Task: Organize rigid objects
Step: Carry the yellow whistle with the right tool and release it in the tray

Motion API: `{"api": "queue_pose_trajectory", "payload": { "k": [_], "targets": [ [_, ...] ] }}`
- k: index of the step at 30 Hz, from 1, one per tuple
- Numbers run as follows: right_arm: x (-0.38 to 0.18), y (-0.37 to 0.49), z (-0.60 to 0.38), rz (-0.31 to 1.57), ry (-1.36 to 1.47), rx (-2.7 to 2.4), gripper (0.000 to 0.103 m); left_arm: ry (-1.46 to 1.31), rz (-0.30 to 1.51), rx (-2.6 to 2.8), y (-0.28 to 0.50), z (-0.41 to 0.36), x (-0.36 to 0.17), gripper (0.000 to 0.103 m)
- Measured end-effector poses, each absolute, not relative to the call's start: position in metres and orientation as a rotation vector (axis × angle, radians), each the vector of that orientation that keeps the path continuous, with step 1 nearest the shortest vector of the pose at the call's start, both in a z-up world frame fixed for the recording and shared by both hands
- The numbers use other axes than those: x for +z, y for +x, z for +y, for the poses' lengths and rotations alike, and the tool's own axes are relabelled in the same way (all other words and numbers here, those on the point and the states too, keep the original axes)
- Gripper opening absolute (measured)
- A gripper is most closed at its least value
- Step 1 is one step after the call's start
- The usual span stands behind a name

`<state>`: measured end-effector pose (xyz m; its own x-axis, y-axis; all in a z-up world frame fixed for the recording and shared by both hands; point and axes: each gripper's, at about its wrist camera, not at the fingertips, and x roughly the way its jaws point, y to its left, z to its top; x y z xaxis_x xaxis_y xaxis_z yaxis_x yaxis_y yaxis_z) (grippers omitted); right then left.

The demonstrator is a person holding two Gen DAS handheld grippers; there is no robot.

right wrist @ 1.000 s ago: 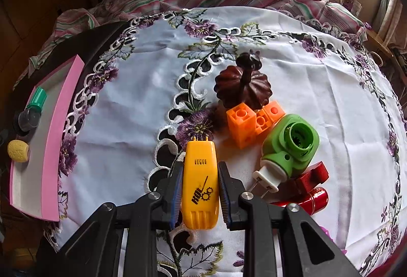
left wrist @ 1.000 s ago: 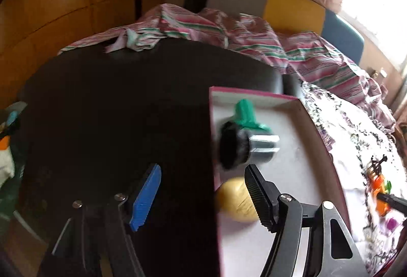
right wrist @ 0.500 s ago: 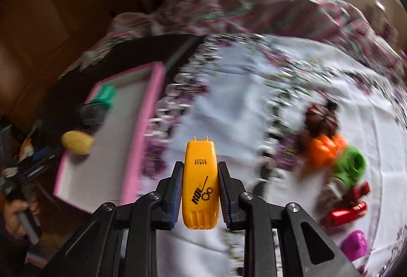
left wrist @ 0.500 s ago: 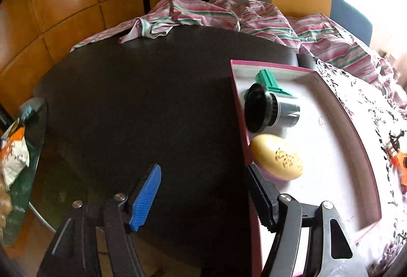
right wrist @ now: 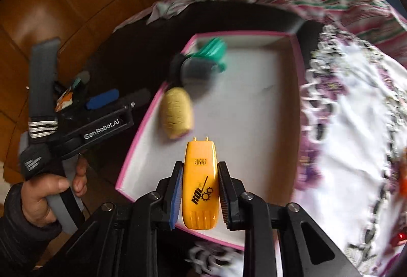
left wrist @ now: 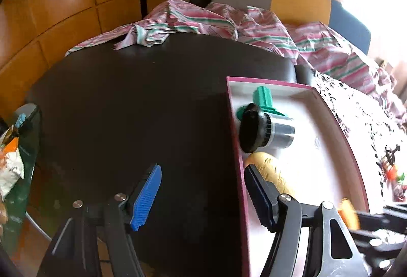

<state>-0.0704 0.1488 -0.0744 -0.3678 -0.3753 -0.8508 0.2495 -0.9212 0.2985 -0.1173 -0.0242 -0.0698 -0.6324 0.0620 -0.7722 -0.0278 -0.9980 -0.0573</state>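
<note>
My right gripper [right wrist: 199, 194] is shut on an orange plastic gadget [right wrist: 200, 183] and holds it above the near end of a pink-rimmed white tray [right wrist: 142, 129]. In the tray lie a yellow oval object [right wrist: 176, 113], a black and clear jar [right wrist: 193, 71] and a green piece [right wrist: 213, 50]. My left gripper [left wrist: 203, 190] is open and empty, straddling the tray's left rim [left wrist: 235, 149], with the yellow oval [left wrist: 272, 172] just past its right finger. The jar [left wrist: 264, 128] and the green piece [left wrist: 264, 99] lie farther in. The left gripper also shows in the right wrist view [right wrist: 106, 99].
The tray rests where a dark round table [left wrist: 127, 111] meets a white floral tablecloth [right wrist: 356, 137]. A striped cloth [left wrist: 229, 25] is heaped at the back. Orange and red toys [left wrist: 393, 172] lie far right on the tablecloth. A snack bag [left wrist: 10, 162] sits left.
My right gripper has carried the orange gadget from the tablecloth leftward to above the tray. My left gripper has shifted slightly beside the tray and stays open.
</note>
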Motion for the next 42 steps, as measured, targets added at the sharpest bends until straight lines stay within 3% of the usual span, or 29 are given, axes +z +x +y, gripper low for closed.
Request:
{"api": "queue_pose_trajectory", "payload": {
  "k": [8,22,24,31,42],
  "targets": [
    [-0.085,-0.077,0.103,-0.125,1.493,-2.251,0.025,-1.343,-0.217,2.829,-0.088,-0.063,-0.068,0.069],
    [-0.1,-0.117,0.081,-0.1,1.526,-2.339,0.025,-1.319,-0.23,2.804,-0.064,-0.062,-0.065,0.071],
    [-0.101,-0.117,0.082,-0.126,1.529,-2.331,0.026,-1.313,-0.222,2.807,-0.061,-0.061,-0.063,0.072],
    [-0.091,-0.101,0.093,-0.185,1.472,-2.354,0.044,-1.202,-0.139,2.896,-0.047,-0.061,-0.042,0.076],
    [-0.076,-0.076,0.114,-0.193,1.42,-2.422,0.045,-1.04,0.054,2.939,-0.031,-0.04,-0.013,0.077]
  ]
}}
